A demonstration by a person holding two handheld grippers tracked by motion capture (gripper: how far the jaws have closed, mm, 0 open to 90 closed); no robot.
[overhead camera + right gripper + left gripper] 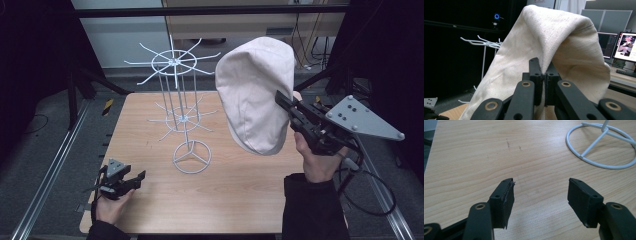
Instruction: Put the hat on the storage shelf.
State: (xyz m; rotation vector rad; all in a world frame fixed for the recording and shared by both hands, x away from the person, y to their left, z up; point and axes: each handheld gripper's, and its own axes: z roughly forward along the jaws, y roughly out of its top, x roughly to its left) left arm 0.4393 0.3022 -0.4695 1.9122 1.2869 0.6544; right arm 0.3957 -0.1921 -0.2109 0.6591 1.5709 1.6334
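A cream fabric cap (255,92) hangs in the air over the right side of the table, to the right of a white wire hook stand (182,107). My right gripper (284,104) is shut on the cap's edge; in the right gripper view the cap (554,47) drapes over the closed jaws of the right gripper (544,72). My left gripper (135,179) rests low at the table's front left, open, with nothing between its jaws (540,195). The stand's ring base (602,145) lies ahead and to the right of it.
The wooden table (240,190) has bare surface in front of the stand and at the front middle. Metal rails (50,165) run along both sides. In the right gripper view, monitors (624,46) stand at the right.
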